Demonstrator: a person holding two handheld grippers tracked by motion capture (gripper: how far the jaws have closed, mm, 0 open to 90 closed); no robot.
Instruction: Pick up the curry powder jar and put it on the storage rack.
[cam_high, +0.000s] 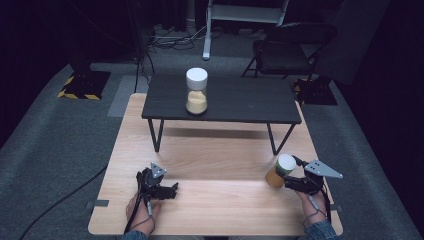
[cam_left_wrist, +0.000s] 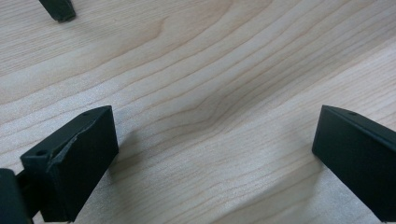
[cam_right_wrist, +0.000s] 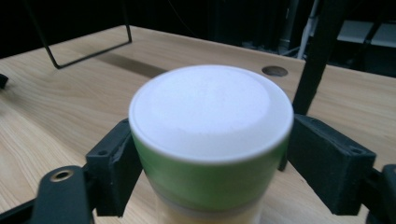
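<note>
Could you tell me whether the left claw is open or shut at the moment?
Open. In the left gripper view the left claw has its jaws standing wide apart over bare wooden table, with nothing between them.

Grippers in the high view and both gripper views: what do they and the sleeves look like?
Both are black. The left gripper and right gripper each carry a grey three-cornered plate on top and trail a dark cable along the wrist. Their fingers are blocky black pads with small screw holes. The right arm shows a blue sleeve cuff.
</note>
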